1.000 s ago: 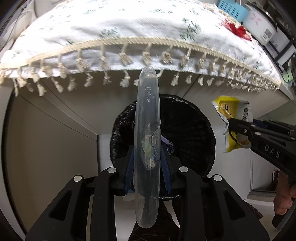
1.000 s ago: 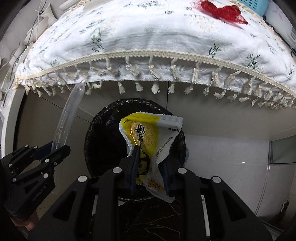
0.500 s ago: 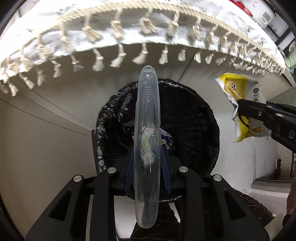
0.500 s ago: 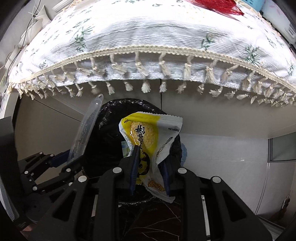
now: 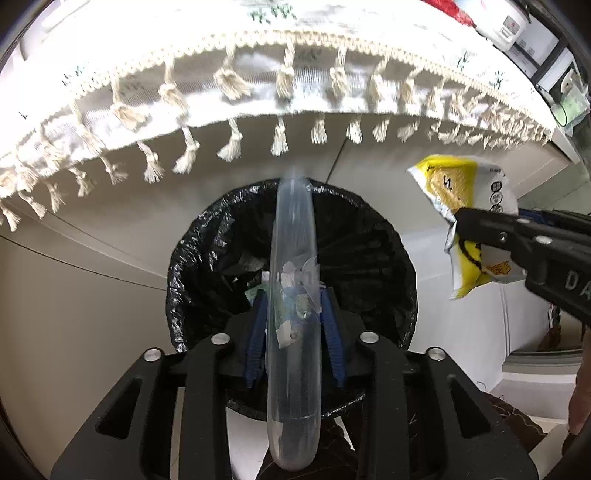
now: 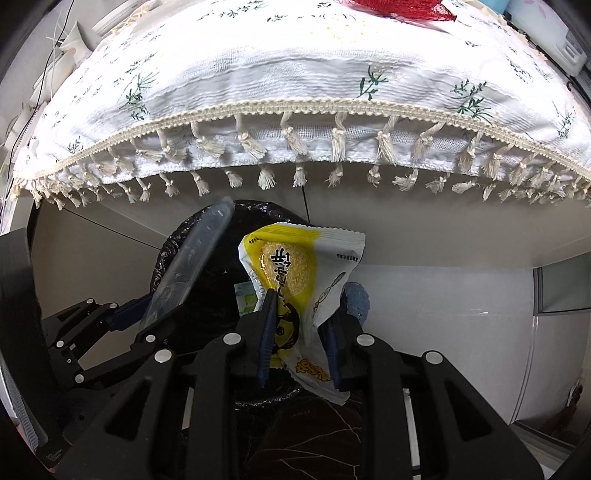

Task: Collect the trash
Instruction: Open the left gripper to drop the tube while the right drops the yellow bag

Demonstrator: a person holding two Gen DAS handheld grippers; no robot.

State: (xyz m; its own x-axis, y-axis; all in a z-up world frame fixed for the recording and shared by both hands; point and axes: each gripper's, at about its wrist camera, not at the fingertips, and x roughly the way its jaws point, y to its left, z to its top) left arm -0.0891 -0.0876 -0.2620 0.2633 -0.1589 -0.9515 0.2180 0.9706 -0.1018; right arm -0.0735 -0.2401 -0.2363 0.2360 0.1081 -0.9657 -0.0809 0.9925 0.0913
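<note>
A long clear plastic case (image 5: 293,229) stands upright between the blue pads of my left gripper (image 5: 293,314). Its jaws are opening, the pads show a small gap on each side, and the case is blurred at its top. Directly below is a round bin lined with a black bag (image 5: 369,258), with some trash inside. My right gripper (image 6: 299,332) is shut on a yellow and white snack wrapper (image 6: 295,266) above the bin's (image 6: 218,291) right part. The right wrist view shows the case (image 6: 192,262) tilted at the left, and the left wrist view shows the wrapper (image 5: 461,184) at the right.
A white flowered tablecloth with a tasselled fringe (image 6: 295,110) overhangs just beyond the bin. Red netting (image 6: 399,5) lies on the table. Pale cabinet fronts (image 5: 92,295) rise behind the bin. A white appliance (image 5: 511,22) stands at the far right. A hand (image 5: 580,387) holds the right gripper.
Both grippers moved in over the bin, which looks larger and more centred. The left jaws widened and the clear case slipped lower between them. The wrapper stays gripped.
</note>
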